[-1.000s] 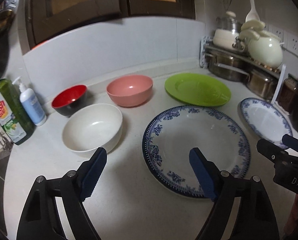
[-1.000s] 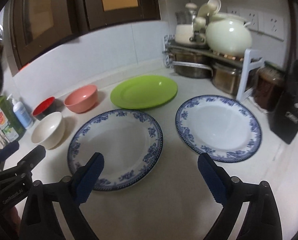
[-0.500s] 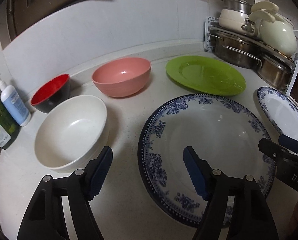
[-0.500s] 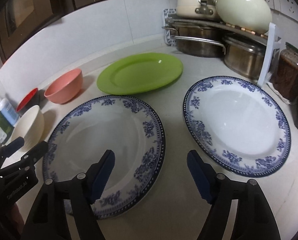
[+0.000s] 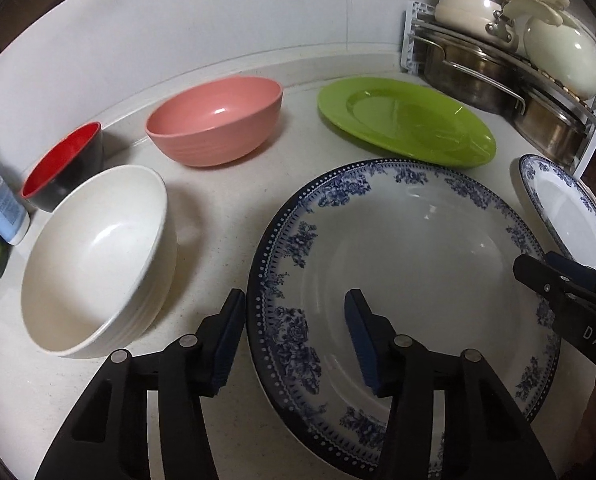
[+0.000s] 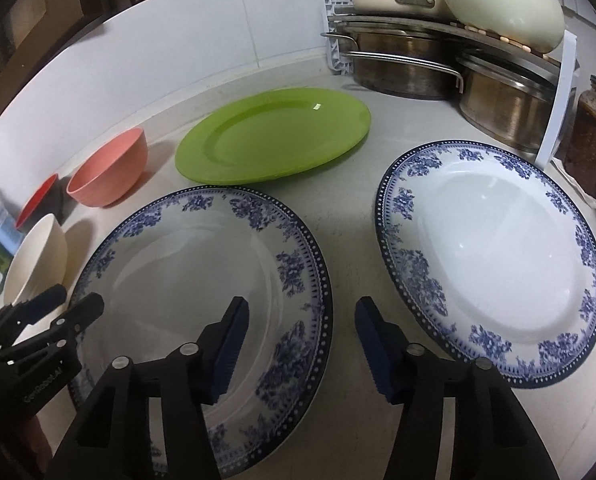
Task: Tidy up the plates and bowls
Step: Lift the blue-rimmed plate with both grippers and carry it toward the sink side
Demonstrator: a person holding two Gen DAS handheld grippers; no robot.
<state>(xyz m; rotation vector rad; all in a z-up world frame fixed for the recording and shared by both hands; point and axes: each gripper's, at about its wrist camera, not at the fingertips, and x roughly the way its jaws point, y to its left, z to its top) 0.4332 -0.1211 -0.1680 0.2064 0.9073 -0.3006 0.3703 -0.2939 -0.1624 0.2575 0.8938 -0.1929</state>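
Blue-flowered china sits nearest: a big plate (image 5: 410, 264) lies flat on the pale counter (image 5: 218, 216), and a second blue-patterned plate (image 6: 494, 256) lies just to its right, apart from it. Behind them lies a green plate (image 6: 274, 136). To the left stand a white bowl (image 5: 94, 264), a pink bowl (image 5: 214, 120) and a red bowl (image 5: 62, 164), each upright and separate. The left tongs (image 5: 294, 332) straddle the big plate's left rim; their jaws have just been closing, yet they stand partly open, pressing nothing. The right tongs (image 6: 302, 344) straddle the same plate's right rim, also just narrowed, partly open and holding nothing. Steel pots (image 6: 410, 68) stand on a rack in the corner.
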